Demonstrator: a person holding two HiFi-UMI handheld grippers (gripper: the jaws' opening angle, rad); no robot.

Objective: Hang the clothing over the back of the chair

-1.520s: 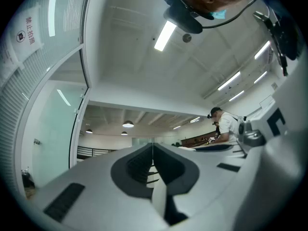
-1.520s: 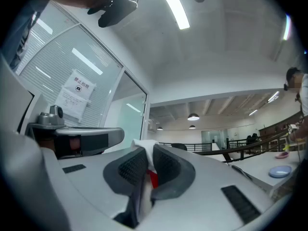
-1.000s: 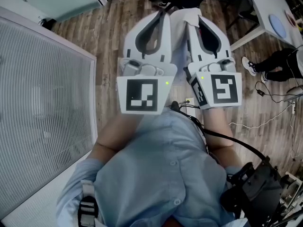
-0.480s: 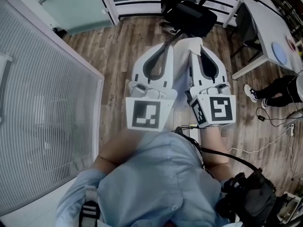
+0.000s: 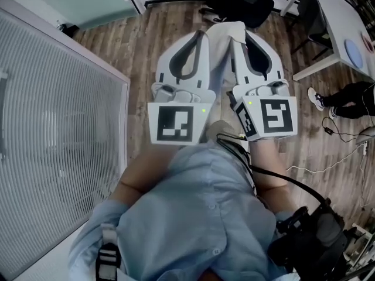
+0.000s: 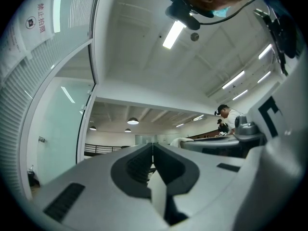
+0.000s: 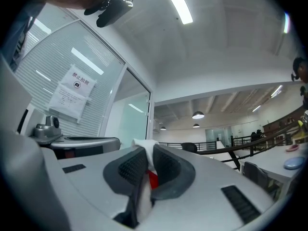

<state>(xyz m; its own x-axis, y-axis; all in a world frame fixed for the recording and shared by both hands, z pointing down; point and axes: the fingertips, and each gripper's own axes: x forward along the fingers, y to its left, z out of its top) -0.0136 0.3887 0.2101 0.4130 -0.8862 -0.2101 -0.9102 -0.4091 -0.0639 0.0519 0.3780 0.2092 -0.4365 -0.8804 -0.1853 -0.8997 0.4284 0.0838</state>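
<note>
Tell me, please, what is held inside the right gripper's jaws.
The right gripper pinches white fabric clothing with a small red patch. The cloth's lower run is covered by the jaws.

Wood-plank floor point(image 5: 140, 57) lies between slatted glass partition point(image 5: 58, 133) and white table point(image 5: 335, 16).

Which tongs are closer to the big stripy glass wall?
Left. The left tongs sit on the side of the ribbed glass wall, not touching it. The right tongs are farther off, on the other side of the white cloth garment that both pinch.
</note>
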